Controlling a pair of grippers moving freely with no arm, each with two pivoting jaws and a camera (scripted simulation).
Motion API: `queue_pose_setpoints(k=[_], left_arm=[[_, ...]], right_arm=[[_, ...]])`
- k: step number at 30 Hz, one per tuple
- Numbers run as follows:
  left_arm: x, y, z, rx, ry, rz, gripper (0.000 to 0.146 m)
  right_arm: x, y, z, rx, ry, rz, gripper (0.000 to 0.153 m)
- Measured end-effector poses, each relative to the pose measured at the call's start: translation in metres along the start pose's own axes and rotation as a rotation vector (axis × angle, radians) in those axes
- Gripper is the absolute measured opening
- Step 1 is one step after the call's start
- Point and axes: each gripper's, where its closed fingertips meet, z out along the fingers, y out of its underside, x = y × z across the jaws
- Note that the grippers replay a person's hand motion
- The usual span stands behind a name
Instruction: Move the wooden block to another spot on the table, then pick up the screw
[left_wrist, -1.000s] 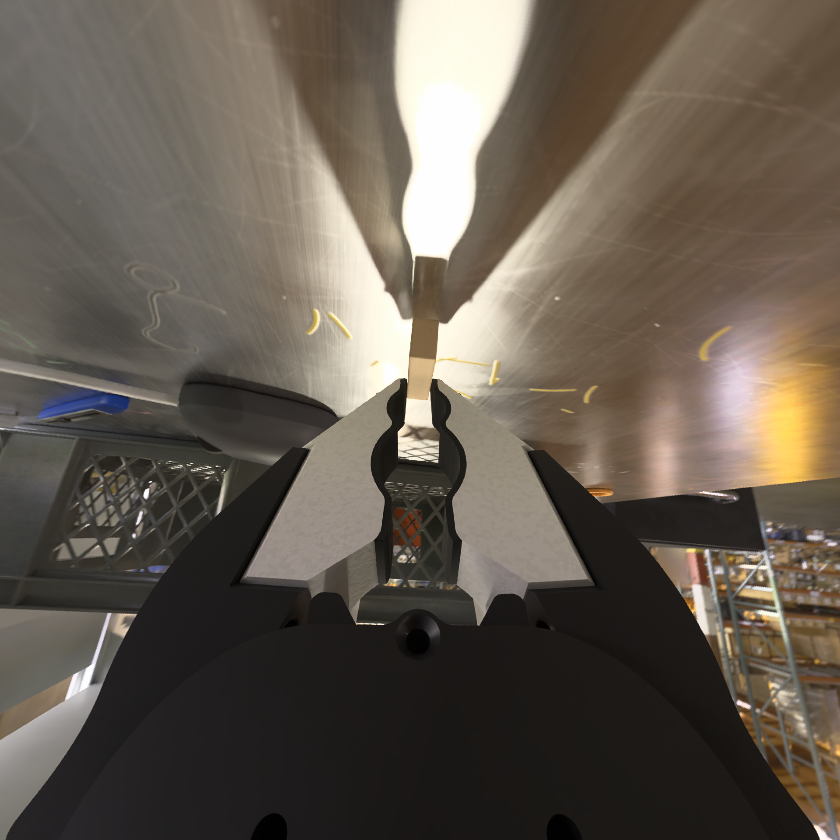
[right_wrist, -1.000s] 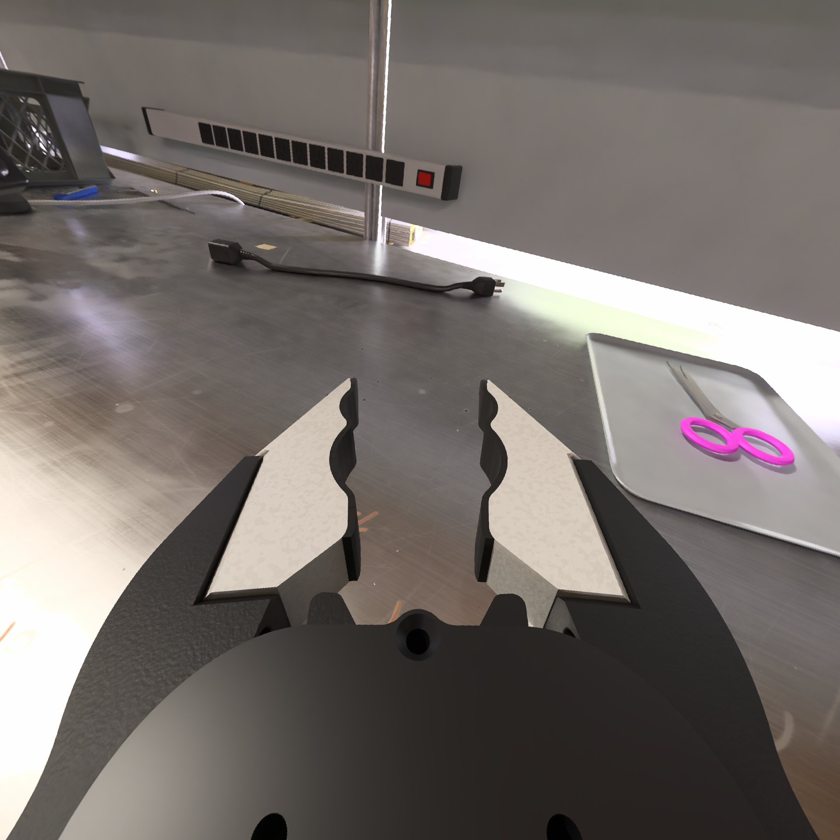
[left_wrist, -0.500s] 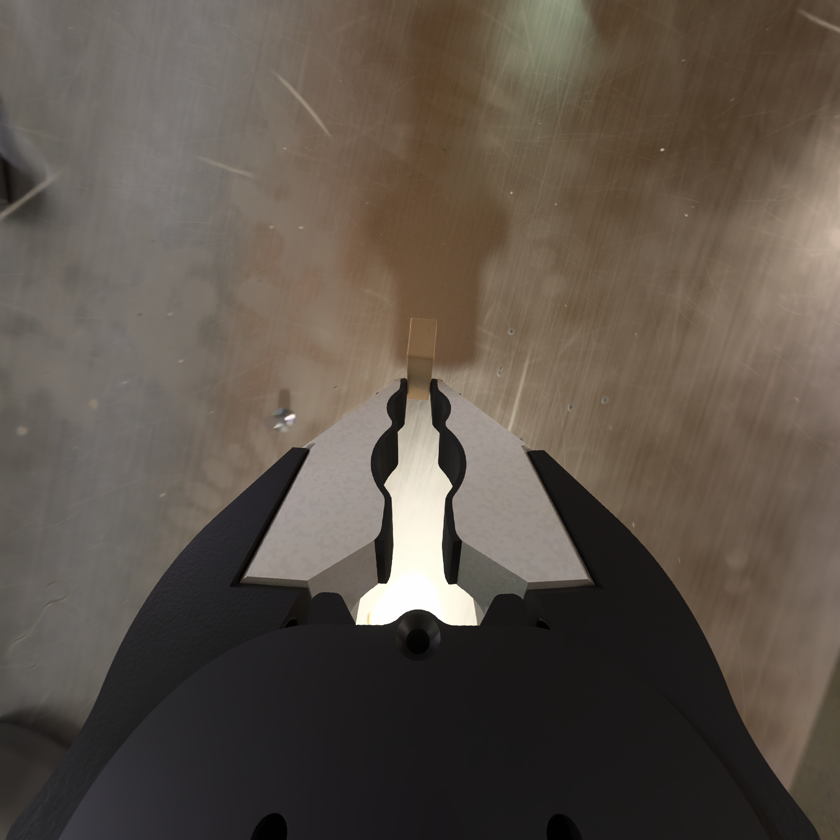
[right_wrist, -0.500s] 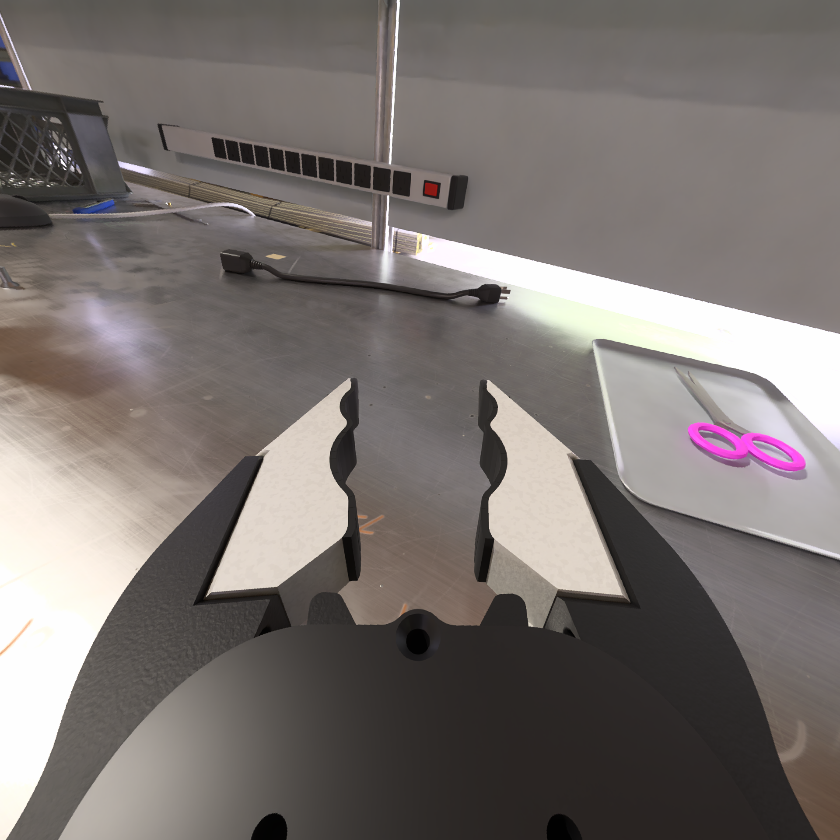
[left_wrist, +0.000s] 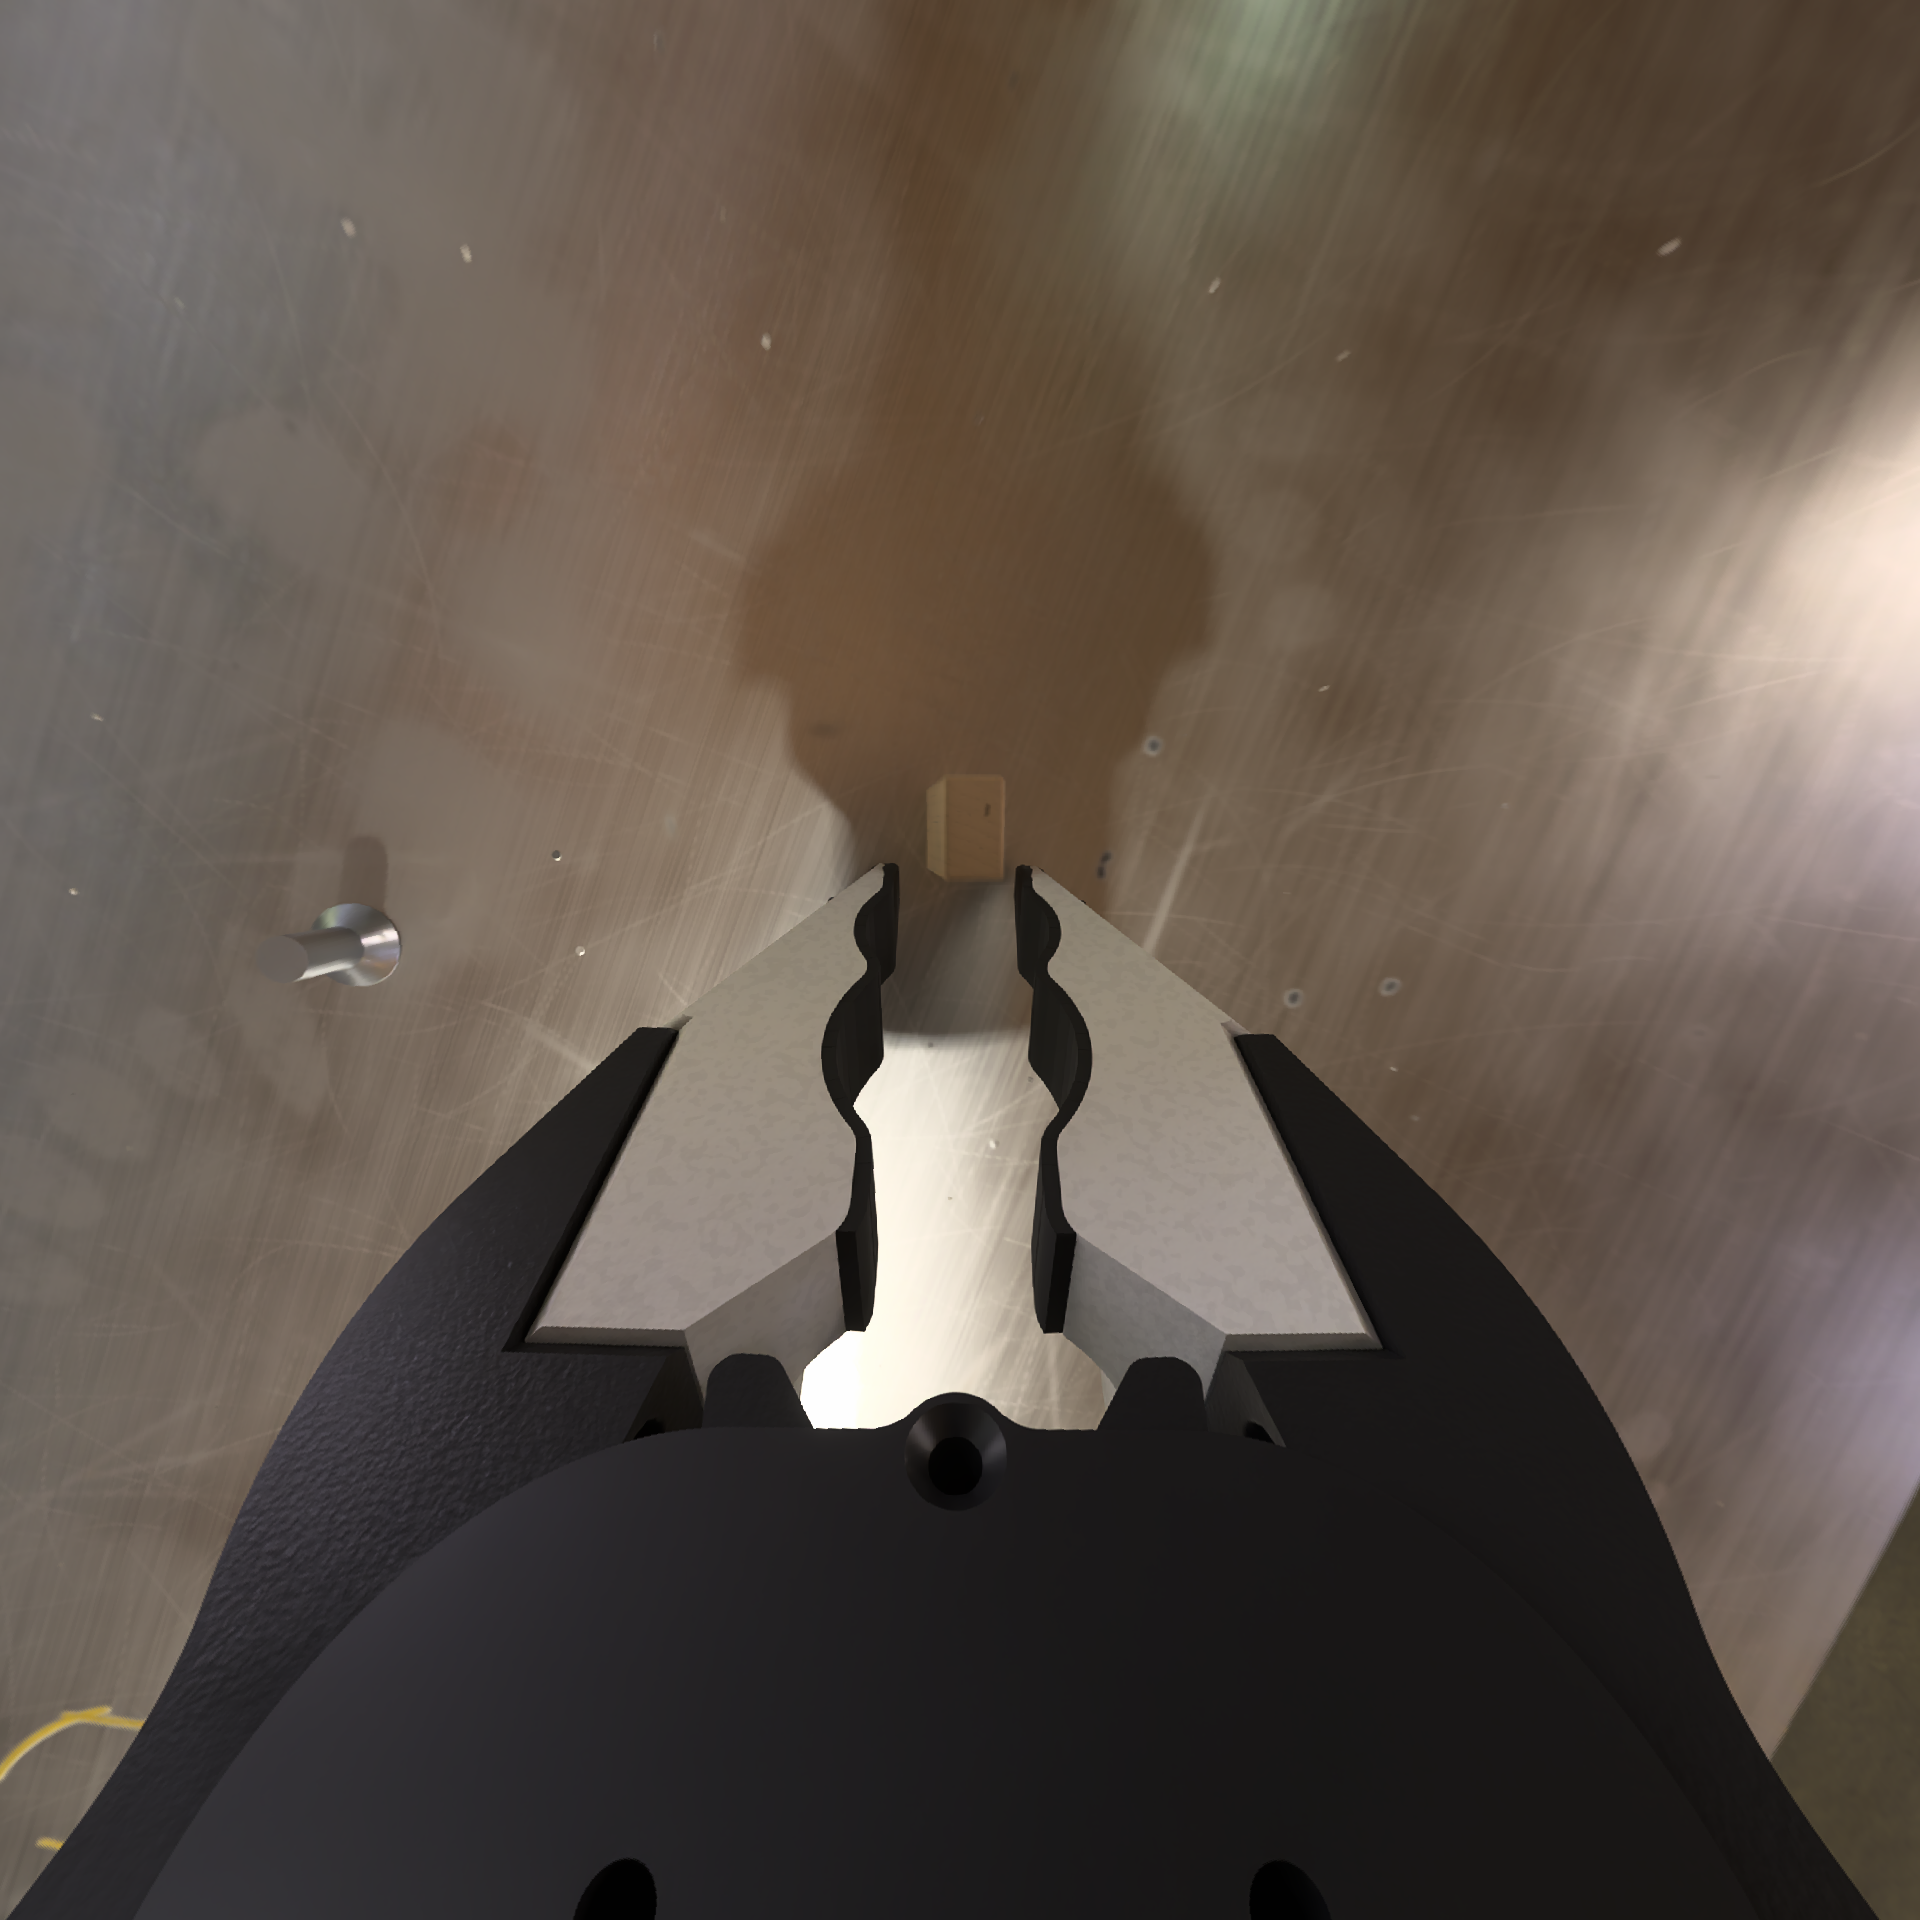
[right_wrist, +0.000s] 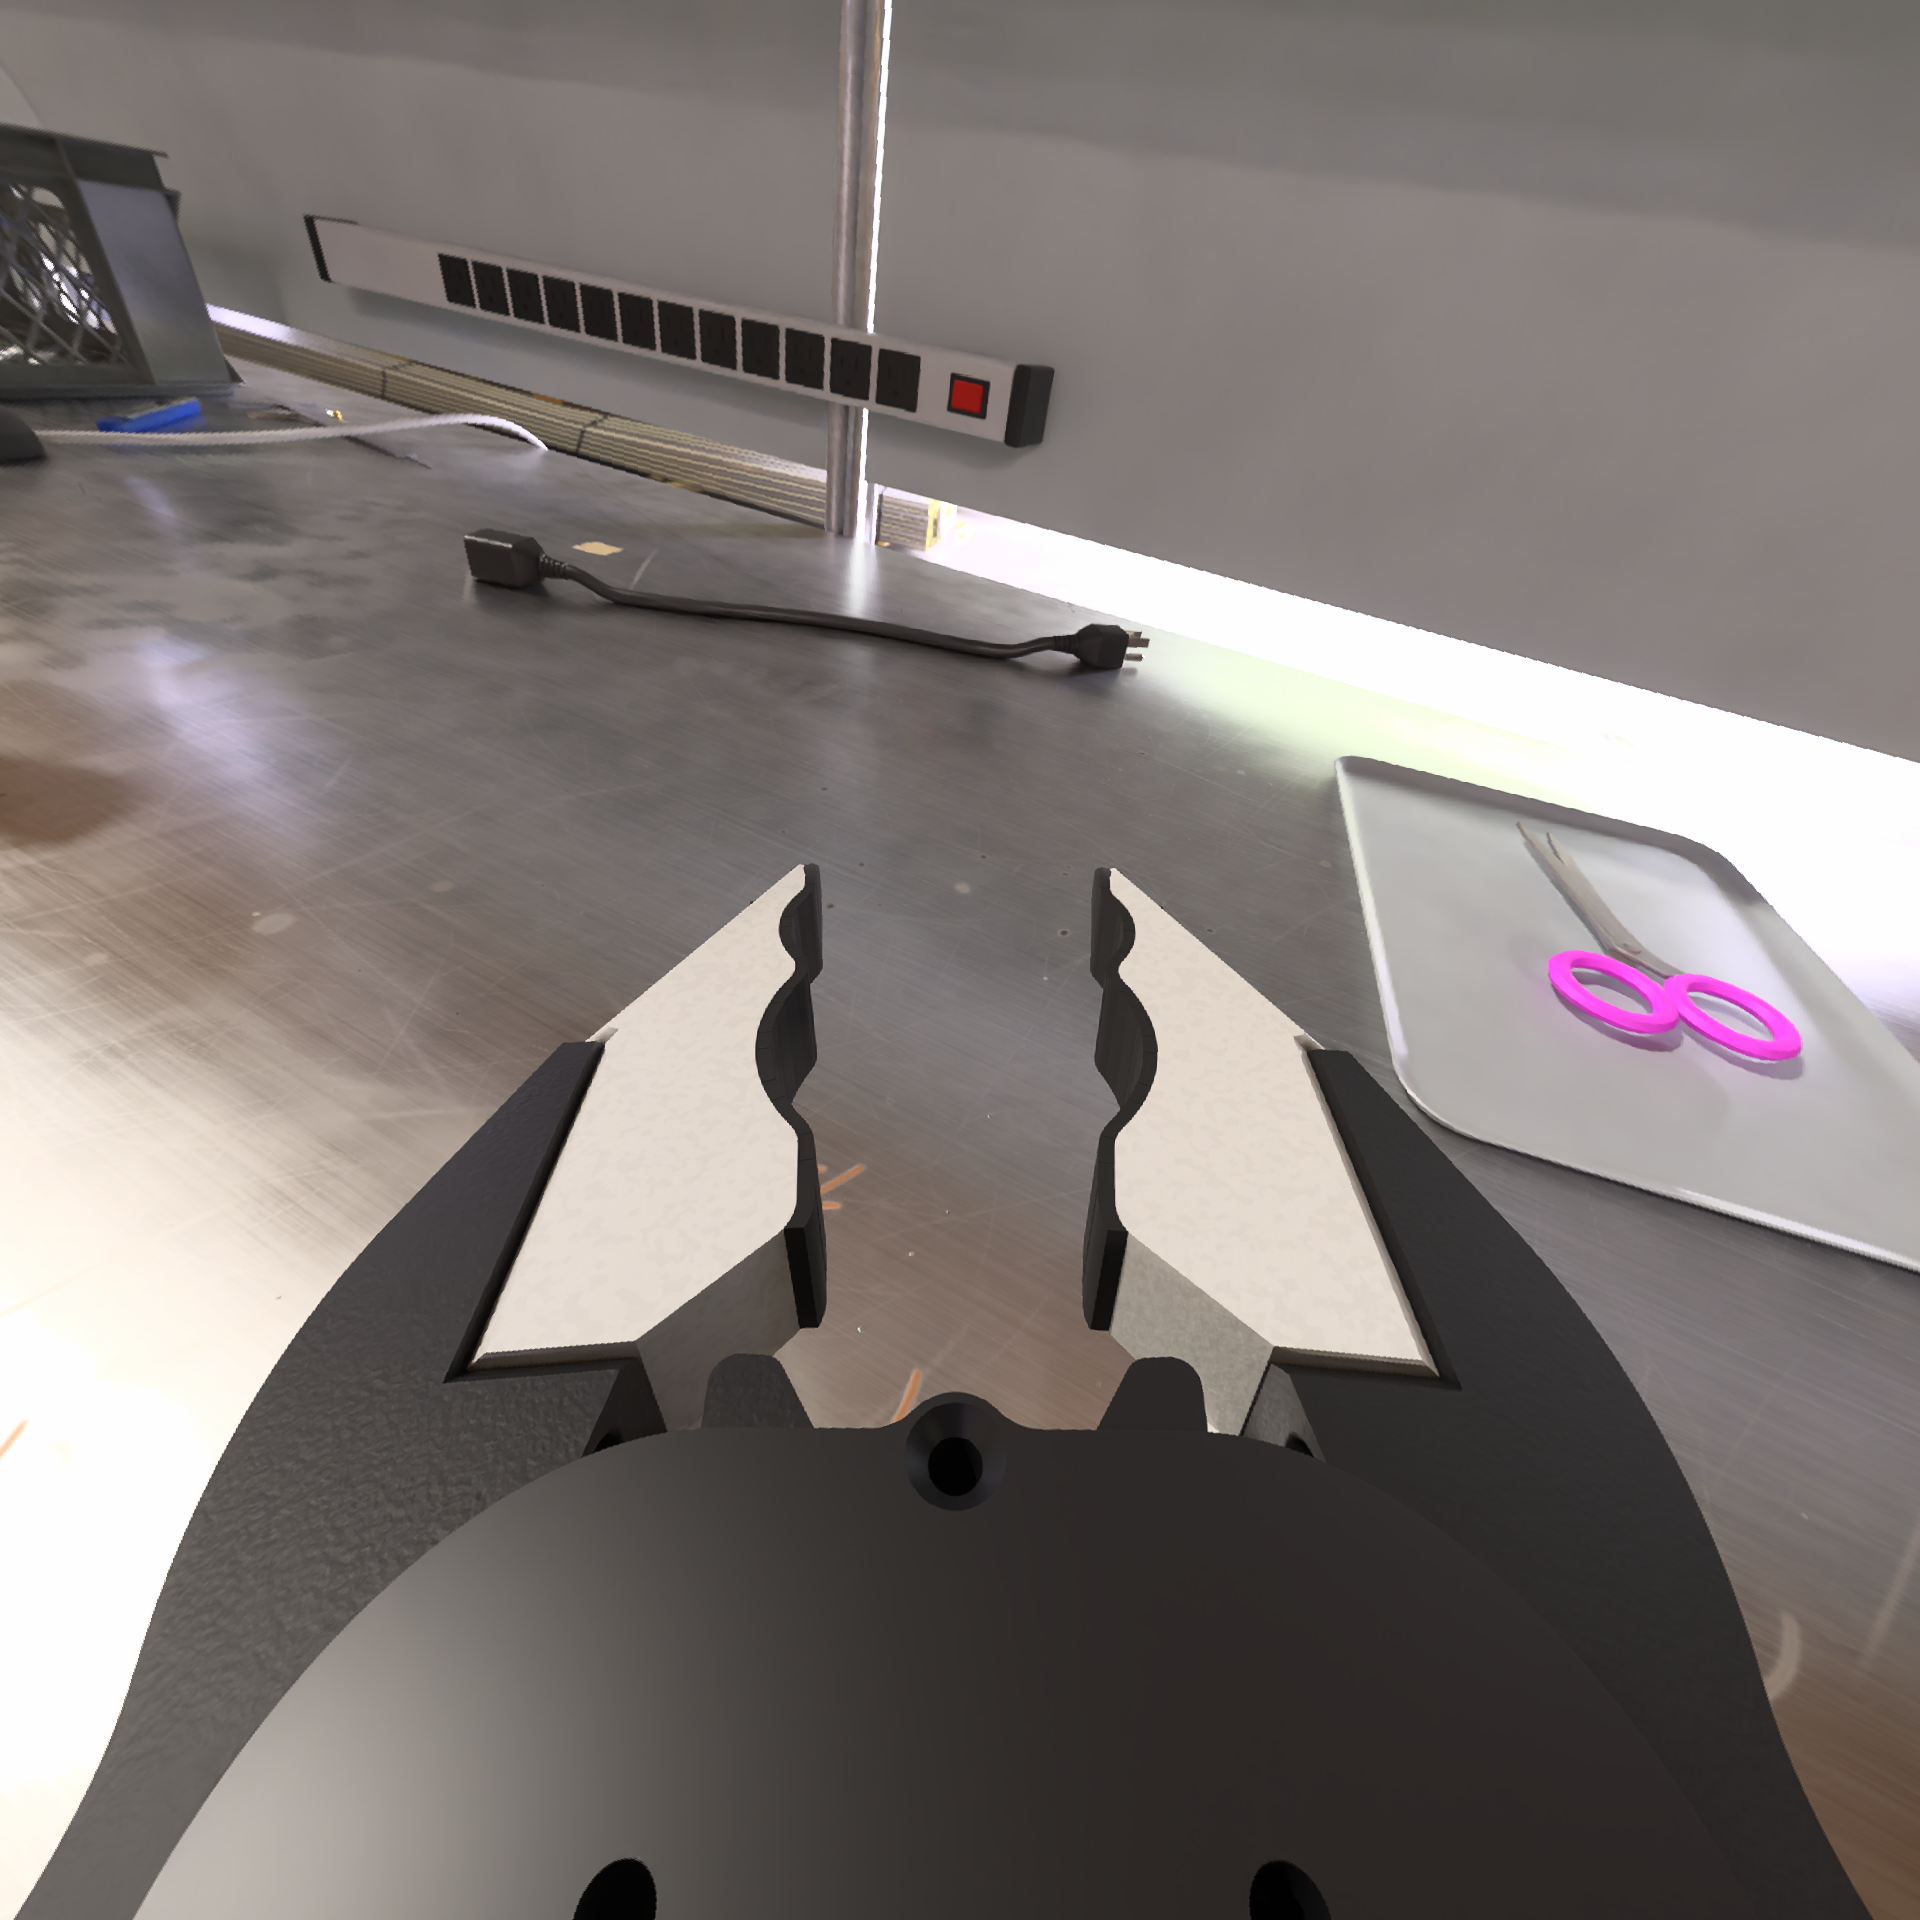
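In the left wrist view, a small pale wooden block (left_wrist: 965, 827) lies on the scratched metal table (left_wrist: 1455, 520), just beyond my left gripper (left_wrist: 956, 871). The jaws stand a little apart and no longer touch the block. A short silver screw (left_wrist: 338, 949) with a round head lies on its side to the left of the fingers. My right gripper (right_wrist: 956, 871) is wide open and empty, low over the table (right_wrist: 416, 883). Neither the block nor the screw shows in the right wrist view.
A metal tray (right_wrist: 1475, 935) with pink-handled scissors (right_wrist: 1662, 997) lies at the right. A black cord (right_wrist: 810, 618) lies ahead by an upright pole (right_wrist: 857, 260), under a wall power strip (right_wrist: 675, 332). A mesh crate (right_wrist: 73, 281) and white cable (right_wrist: 291, 431) are far left.
My left gripper tilted to look down at the table, lowered the block and opened off it. The screw now shows closer at the left. The right gripper's view shifted slightly leftward.
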Motion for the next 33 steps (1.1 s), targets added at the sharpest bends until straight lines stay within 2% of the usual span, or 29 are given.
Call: queue_pose_setpoints(k=[3, 5, 7, 10, 13, 15, 17, 20, 23, 26, 28, 31, 33], left_arm=[[0.005, -0.01, -0.02, 0.119, 0.042, -0.003, 0.022], [0.004, -0.007, -0.027, 0.134, 0.062, -0.001, 0.022], [-0.004, -0.009, -0.042, 0.153, 0.014, 0.013, 0.023], [-0.027, -0.02, -0.09, 0.283, -0.075, 0.024, 0.021], [-0.079, -0.01, -0.112, 0.208, -0.244, 0.035, 0.013], [-0.11, -0.005, -0.101, 0.108, -0.25, 0.013, 0.014], [-0.119, -0.008, -0.079, 0.074, -0.122, 0.036, 0.015], [-0.127, -0.007, -0.05, -0.008, -0.066, 0.102, 0.017], [-0.142, 0.006, -0.036, -0.117, -0.118, 0.131, 0.015], [-0.159, 0.017, -0.043, -0.171, -0.19, 0.143, 0.013], [-0.158, 0.01, -0.047, -0.117, -0.201, 0.153, 0.014], [-0.127, -0.005, -0.043, -0.01, -0.039, 0.196, 0.013], [-0.117, -0.003, -0.036, -0.043, -0.007, 0.242, 0.013]], right_arm=[[0.001, 0.004, 0.002, -0.025, 0.013, -0.012, 0.052], [0.002, 0.007, 0.005, -0.049, 0.026, -0.024, 0.052], [0.002, 0.01, 0.006, -0.068, 0.041, -0.04, 0.052], [0.006, 0.012, 0.007, -0.086, 0.086, -0.07, 0.053], [0.012, 0.015, 0.008, -0.115, 0.13, -0.084, 0.053], [0.016, 0.018, 0.009, -0.133, 0.155, -0.085, 0.053], [0.021, 0.019, 0.008, -0.142, 0.187, -0.082, 0.053], [0.028, 0.021, 0.006, -0.157, 0.231, -0.074, 0.053], [0.03, 0.023, 0.006, -0.173, 0.253, -0.077, 0.053], [0.031, 0.025, 0.008, -0.191, 0.26, -0.085, 0.053], [0.032, 0.026, 0.008, -0.2, 0.263, -0.088, 0.053], [0.031, 0.027, 0.009, -0.208, 0.262, -0.093, 0.053], [0.031, 0.027, 0.009, -0.207, 0.262, -0.096, 0.053]])
